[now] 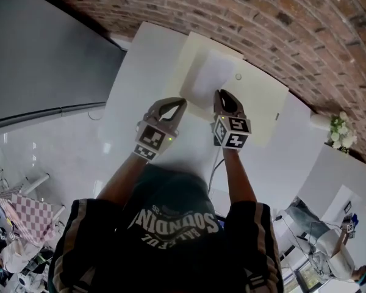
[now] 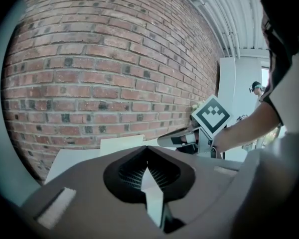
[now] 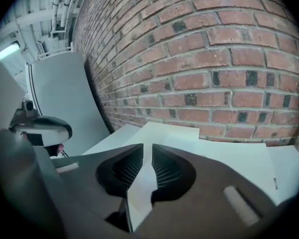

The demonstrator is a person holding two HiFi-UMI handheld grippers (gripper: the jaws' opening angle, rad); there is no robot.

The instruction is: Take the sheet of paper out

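Right tongs stood open small crack, empty, tips over cream folder. Sheet of paper lay on folder, just past those tips, far and bit left. Left tongs were shut, empty, by folder's near left edge. Right hand was nearer.

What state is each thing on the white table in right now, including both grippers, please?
Cream paper folder: lying on the white table, flap open.
White sheet of paper: flat on the folder, not gripped.
Left gripper: jaws shut, empty.
Right gripper: jaws slightly apart, nothing between them.
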